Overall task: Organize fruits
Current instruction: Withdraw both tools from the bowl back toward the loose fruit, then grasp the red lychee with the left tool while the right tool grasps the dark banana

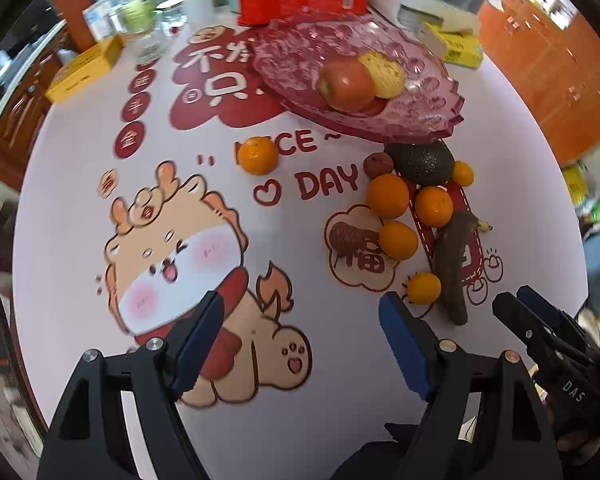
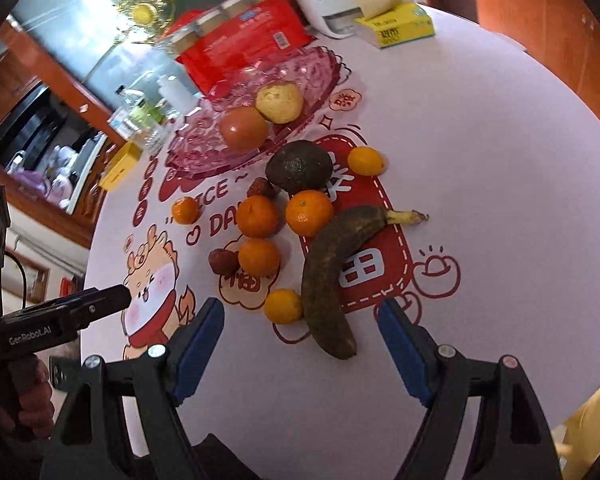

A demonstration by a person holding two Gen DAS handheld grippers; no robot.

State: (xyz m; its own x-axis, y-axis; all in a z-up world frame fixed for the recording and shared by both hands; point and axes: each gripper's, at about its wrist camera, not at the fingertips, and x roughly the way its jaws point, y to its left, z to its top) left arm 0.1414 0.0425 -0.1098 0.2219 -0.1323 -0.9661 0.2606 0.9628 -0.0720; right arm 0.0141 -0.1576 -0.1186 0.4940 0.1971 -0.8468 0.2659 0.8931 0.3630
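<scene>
Both tools hover empty over the near edge of the surface [image 2: 480,160]. The right hand-held gripper [image 2: 300,354] has its blue pads spread wide, and the blackened banana [image 2: 330,280] lies just beyond them, its blunt end nearest and its yellow stem pointing toward the right edge. The left hand-held gripper [image 1: 300,354] is equally spread, with nothing between its fingers, over the printed cartoon dragon.

The pink glass fruit plate [image 2: 320,68] sits toward the far edge and already holds a red apple [image 2: 244,126] and a yellow-skinned fruit [image 2: 279,103]. Loose between plate and grippers lie an avocado [image 2: 300,166], several tangerines and two small dark red fruits; one tangerine [image 1: 258,155] sits apart toward the left.

The banana looks like the likely next pick for the right side. It appears overripe and probably soft, so the pads should close across its thick middle with light pressure. A small tangerine [image 2: 283,306] touches the banana's left flank and may roll when the banana lifts; a straight upward lift avoids dragging it. Set the banana in the plate's free area, away from the apple.
</scene>
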